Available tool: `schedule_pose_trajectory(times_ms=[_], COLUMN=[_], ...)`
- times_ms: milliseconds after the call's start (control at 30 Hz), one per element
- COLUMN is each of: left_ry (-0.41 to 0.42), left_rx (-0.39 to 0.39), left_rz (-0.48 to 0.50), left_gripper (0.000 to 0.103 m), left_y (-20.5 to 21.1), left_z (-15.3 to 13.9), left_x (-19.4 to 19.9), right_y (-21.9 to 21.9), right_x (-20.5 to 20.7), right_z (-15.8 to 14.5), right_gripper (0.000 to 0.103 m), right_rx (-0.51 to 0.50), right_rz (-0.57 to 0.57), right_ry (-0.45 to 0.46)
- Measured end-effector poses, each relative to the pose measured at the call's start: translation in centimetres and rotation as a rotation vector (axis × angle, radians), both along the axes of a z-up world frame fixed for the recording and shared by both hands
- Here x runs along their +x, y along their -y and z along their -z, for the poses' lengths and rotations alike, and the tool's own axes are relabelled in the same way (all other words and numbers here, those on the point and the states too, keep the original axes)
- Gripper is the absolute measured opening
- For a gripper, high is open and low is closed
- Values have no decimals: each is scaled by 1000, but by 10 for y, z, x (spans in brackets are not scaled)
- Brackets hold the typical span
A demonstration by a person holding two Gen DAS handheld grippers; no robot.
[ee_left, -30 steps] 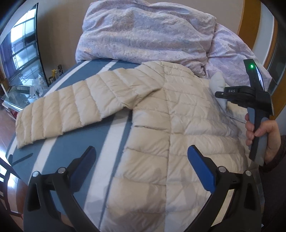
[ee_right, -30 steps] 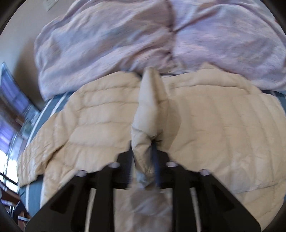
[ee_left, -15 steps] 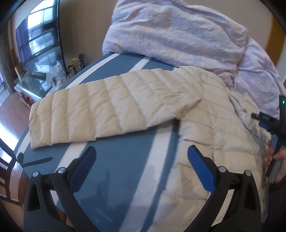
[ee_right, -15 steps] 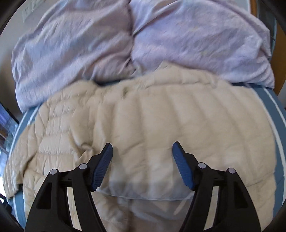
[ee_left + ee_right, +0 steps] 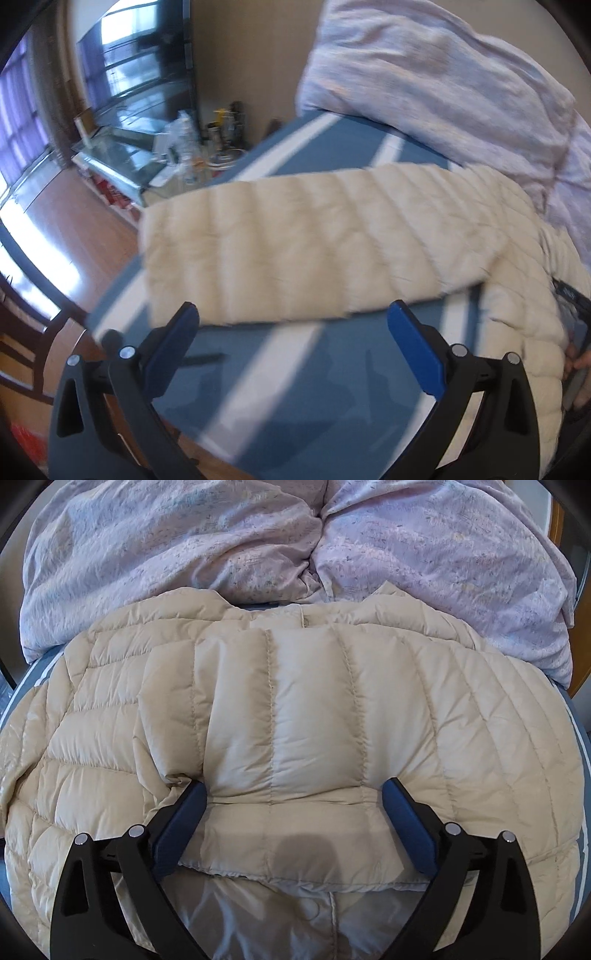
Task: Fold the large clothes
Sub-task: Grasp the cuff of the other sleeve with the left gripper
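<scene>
Puffer jacket [image 5: 295, 720], cream, spread flat on striped blue bed [image 5: 295, 387], fills right wrist frame; lilac duvet [image 5: 258, 535] bunched across top. One sleeve already folded over the torso, its cuff between the right gripper's [image 5: 291, 794] wide-spread jaws, nothing pinched. Other sleeve [image 5: 295, 251] stretched left-right across mid frame of left view, just above left gripper [image 5: 291, 314], jaws spread, empty. Left gripper nearer; likely grabs that sleeve next.

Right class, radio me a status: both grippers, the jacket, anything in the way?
Left gripper open, facing spread sleeve. Right gripper open over jacket, other sleeve folded on top. Duvet crowds the collar.
</scene>
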State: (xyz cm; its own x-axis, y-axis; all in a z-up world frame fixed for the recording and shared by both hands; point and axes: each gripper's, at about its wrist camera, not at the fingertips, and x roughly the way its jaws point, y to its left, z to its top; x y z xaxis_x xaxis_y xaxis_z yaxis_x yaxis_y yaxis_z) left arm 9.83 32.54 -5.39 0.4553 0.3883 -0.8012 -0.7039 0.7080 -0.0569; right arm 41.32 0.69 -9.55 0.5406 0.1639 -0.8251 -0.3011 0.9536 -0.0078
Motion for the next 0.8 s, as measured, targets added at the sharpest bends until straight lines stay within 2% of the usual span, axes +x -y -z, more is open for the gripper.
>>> schedule_pose_trajectory(times_ms=[167,367,533,667,733,800], left_ry=[2,5,25,22,16,18], left_rx=[-31,-132,-189,-169,-160,-156], left_rz=[-129,-184,-234,-232,-231,-230], left_gripper=[101,82,76,70,63,52], left_y=[-43,-70,-81,-78,-77,-76], left_z=[3,20,31,32,33,32], left_x=[-28,-44,-53,-48,-44,-42], right_y=[-1,-1,0,0,0,0], right_x=[1,1,-4,-5,-4,-4], right_z=[-1,-1,-3,-3,-3,-3], right_gripper=[98,98,98,98,98,98], right_rx=[1,4,10,11,12,12], right_rz=[-2,-3,-7,-6,-6,-6], right_ry=[-1,0,2,2,2,2])
